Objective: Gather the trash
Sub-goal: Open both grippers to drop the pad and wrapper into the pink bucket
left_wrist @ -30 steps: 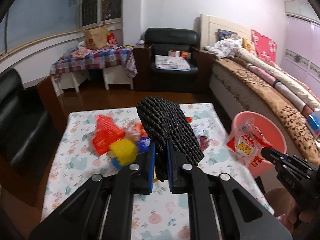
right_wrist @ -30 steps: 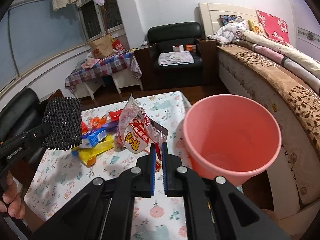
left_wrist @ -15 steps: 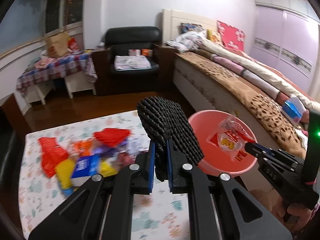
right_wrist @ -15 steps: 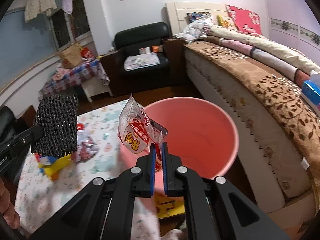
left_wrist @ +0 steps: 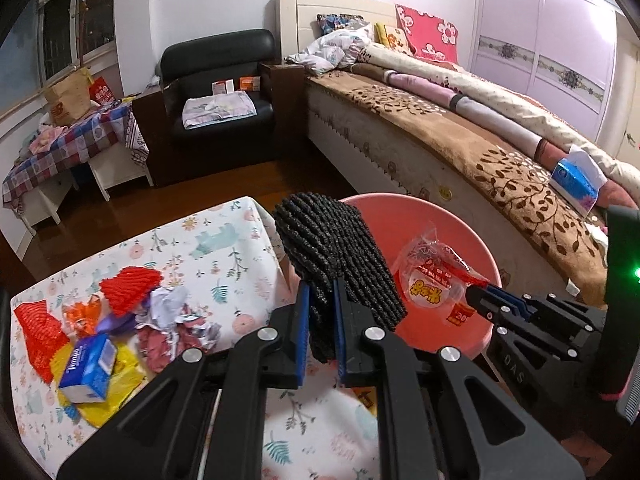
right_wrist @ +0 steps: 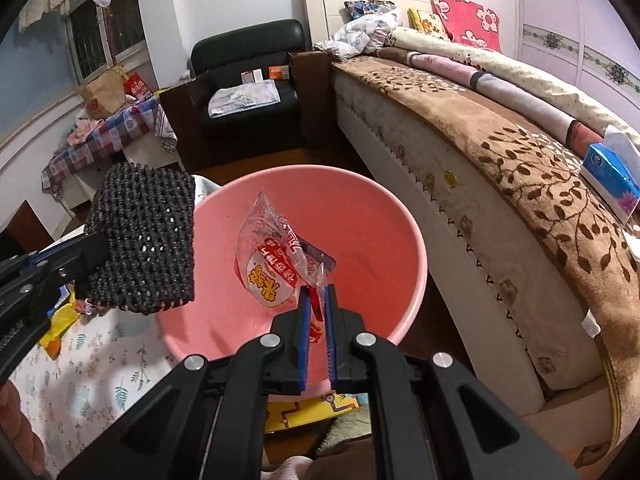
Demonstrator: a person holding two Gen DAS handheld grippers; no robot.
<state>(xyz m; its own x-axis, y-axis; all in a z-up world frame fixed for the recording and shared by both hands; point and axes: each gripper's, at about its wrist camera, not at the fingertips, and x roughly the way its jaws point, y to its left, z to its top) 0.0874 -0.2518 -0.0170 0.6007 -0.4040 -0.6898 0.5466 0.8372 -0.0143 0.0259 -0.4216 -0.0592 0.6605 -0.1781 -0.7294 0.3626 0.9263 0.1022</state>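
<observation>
My left gripper (left_wrist: pixel 321 284) is shut on a black foam net sleeve (left_wrist: pixel 336 256) and holds it at the near left rim of the pink bin (left_wrist: pixel 486 256). It also shows in the right wrist view (right_wrist: pixel 144 240). My right gripper (right_wrist: pixel 315 288) is shut on a clear and red snack wrapper (right_wrist: pixel 276 264) and holds it over the opening of the pink bin (right_wrist: pixel 384 216). The wrapper also shows in the left wrist view (left_wrist: pixel 432 280). More trash lies on the floral table (left_wrist: pixel 208 240): red foam nets (left_wrist: pixel 128 288), a blue carton (left_wrist: pixel 86 364), crumpled paper (left_wrist: pixel 172 312).
The bin stands between the table and a bed with a brown leaf blanket (right_wrist: pixel 520 152). A blue tissue box (left_wrist: pixel 574 184) lies on the bed. A black armchair (left_wrist: pixel 218 84) and a side table with a checked cloth (left_wrist: pixel 68 140) stand at the back.
Both grippers have swung right from the table toward the bin. The wrapper is now over the bin's opening and the black net is at its rim. Both grips are unchanged.
</observation>
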